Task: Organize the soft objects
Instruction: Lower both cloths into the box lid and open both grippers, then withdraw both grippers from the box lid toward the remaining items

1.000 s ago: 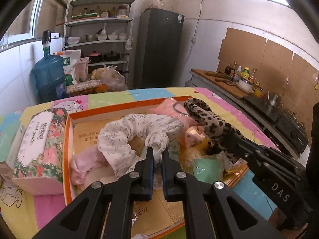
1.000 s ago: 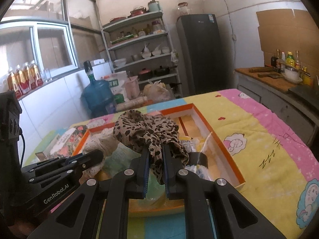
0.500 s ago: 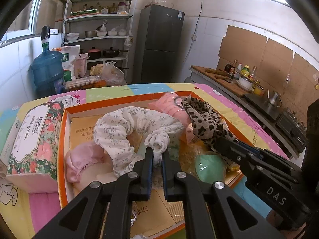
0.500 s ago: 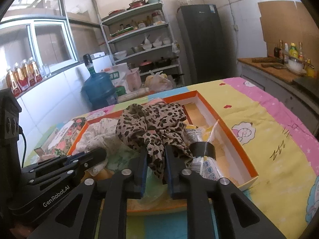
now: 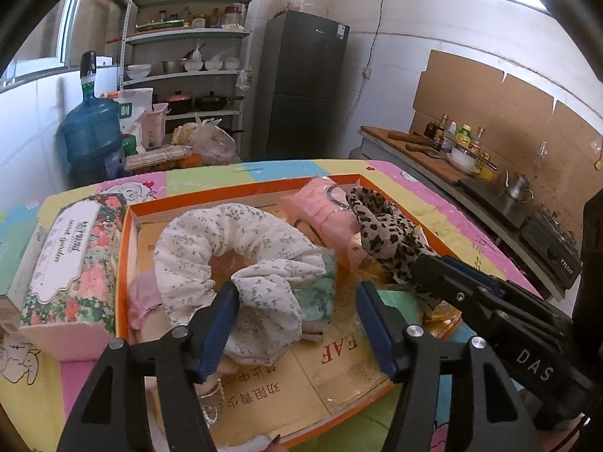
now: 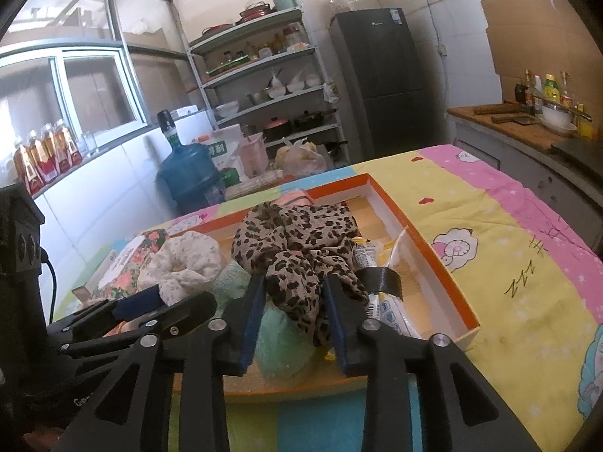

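With both my grippers' jaws spread open, the white floral fabric scrunchie [image 5: 241, 248] and leopard-print fabric scrunchie [image 6: 297, 241] lie inside the orange-rimmed cardboard box [image 5: 124, 263], sorting seemingly nearly done.

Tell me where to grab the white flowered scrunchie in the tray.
Pinch the bunched near end of the white flowered scrunchie, coming from the front along the open left gripper. That fold stands up thick and free, whereas the far arc lies flat against the orange tray.
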### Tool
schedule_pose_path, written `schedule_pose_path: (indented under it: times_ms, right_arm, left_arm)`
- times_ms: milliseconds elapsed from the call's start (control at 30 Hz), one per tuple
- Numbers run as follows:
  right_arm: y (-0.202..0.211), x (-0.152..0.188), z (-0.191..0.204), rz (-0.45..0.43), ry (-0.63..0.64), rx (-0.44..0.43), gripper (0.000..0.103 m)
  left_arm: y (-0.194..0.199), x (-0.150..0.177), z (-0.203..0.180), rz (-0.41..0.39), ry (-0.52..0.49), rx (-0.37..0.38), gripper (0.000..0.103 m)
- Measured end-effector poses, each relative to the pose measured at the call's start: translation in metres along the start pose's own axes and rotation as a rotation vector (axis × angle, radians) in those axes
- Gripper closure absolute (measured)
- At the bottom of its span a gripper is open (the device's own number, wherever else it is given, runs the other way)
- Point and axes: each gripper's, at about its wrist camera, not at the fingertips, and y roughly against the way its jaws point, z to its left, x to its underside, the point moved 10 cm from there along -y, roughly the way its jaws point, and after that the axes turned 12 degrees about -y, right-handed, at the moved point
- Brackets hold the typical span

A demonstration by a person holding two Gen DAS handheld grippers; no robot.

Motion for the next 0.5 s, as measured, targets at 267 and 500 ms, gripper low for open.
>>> schedule_pose_path:
  times_ms: [267,500]
  right_arm:
    - [0.008,0.001,0.000,0.000,0.001,0.000,0.060]
    - [0.022,0.003,0.007,-0.017,0.009,-0.010,0.060]
  left_arm:
    - [0.015,0.002,0.001,-0.015,-0.008,-0.013,0.035]
    - [0.033,0.001,0.007,-0.041,0.011,-0.025,0.031]
